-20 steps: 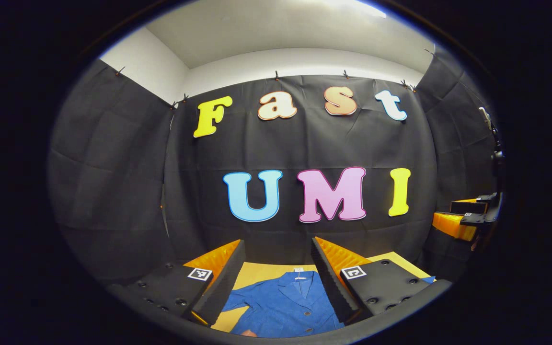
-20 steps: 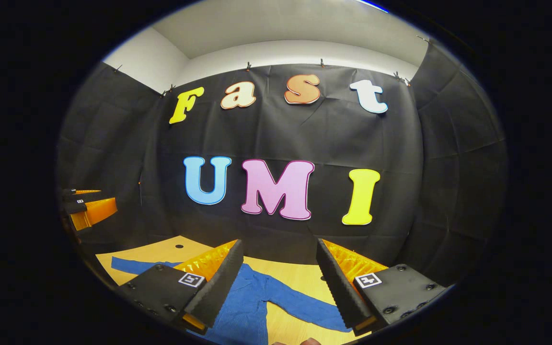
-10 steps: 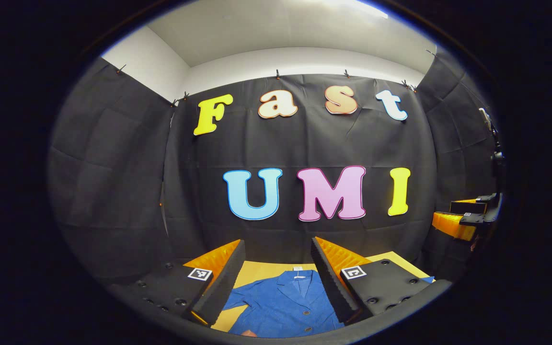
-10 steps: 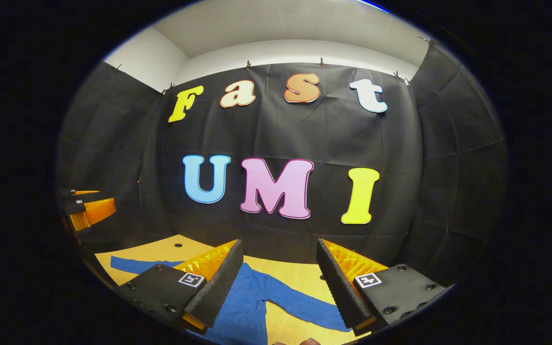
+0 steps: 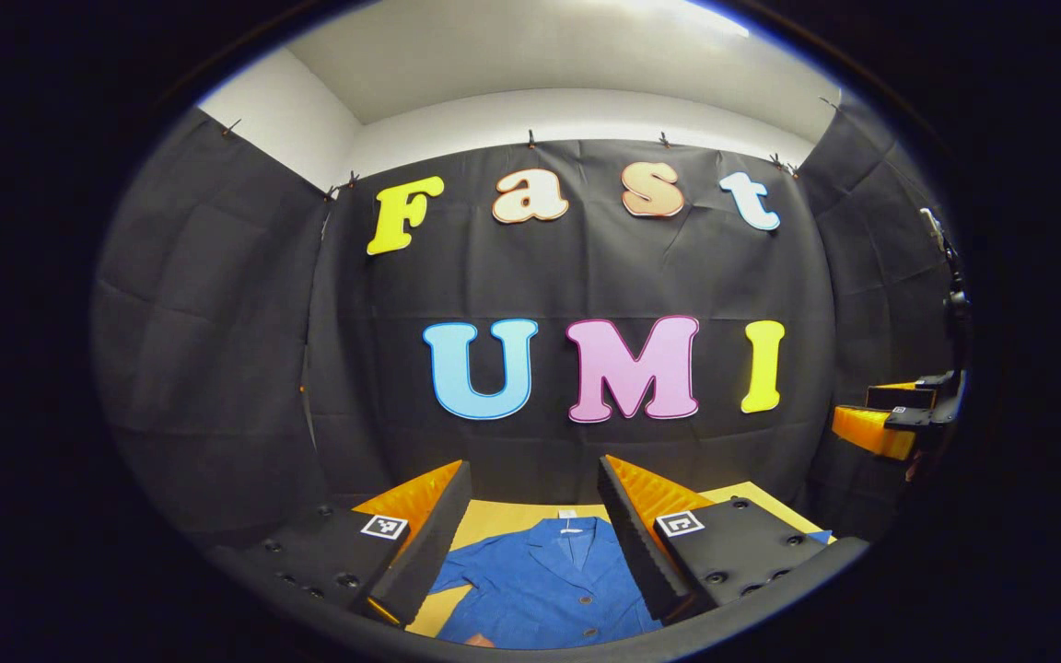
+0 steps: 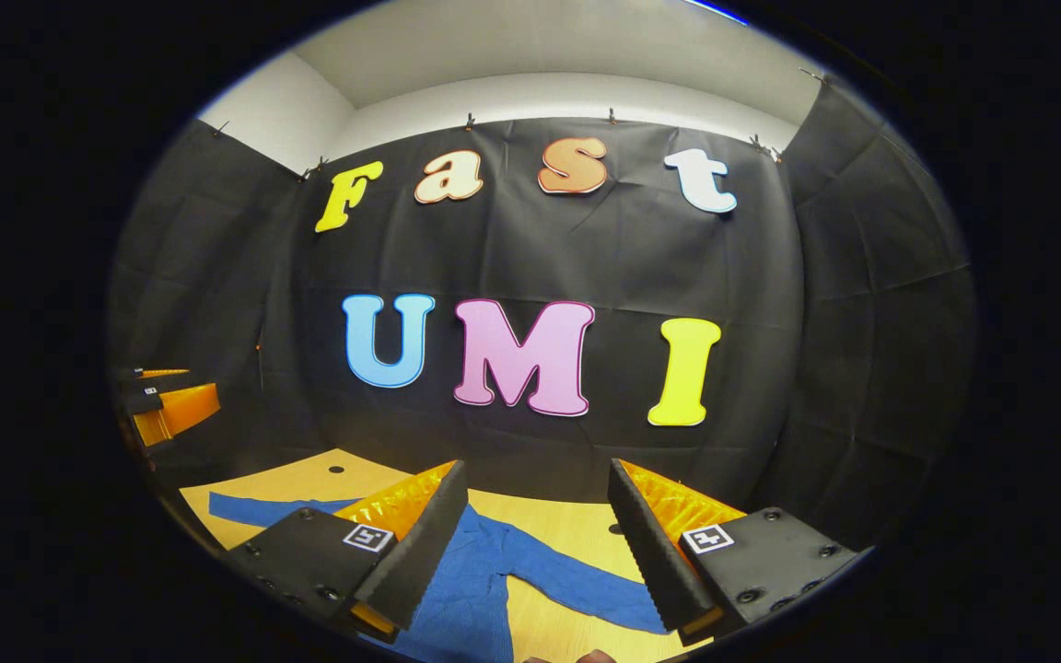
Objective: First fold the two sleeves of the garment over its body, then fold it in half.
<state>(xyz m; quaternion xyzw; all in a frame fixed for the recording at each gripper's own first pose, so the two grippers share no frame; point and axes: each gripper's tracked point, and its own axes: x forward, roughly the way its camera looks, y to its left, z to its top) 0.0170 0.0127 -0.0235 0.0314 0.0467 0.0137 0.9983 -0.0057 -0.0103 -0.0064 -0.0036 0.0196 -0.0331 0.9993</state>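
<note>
In the left gripper view, the left gripper (image 5: 530, 516) is held above the table with its jaws spread wide and nothing between them. Below the gap lies a blue button-front shirt (image 5: 540, 585), spread flat on the yellow wooden table (image 5: 494, 520), its collar at the far end with a small white label at the neck. The shirt does not touch either finger; it lies well under them. At the far right of this view the right gripper (image 5: 890, 419) is seen from the side, held at about the same height.

In the right gripper view, the right gripper (image 6: 538, 525) also has its jaws spread apart and empty, held above the table (image 6: 567, 529). The shirt (image 6: 466, 599) lies beneath, mostly under the left finger and the gap. One sleeve (image 6: 577, 589) stretches out flat to the right, reaching under the right finger; the other sleeve (image 6: 254, 508) runs out to the left past the left finger. Neither sleeve is folded over the body. The left gripper (image 6: 162, 405) shows at the left edge.
</note>
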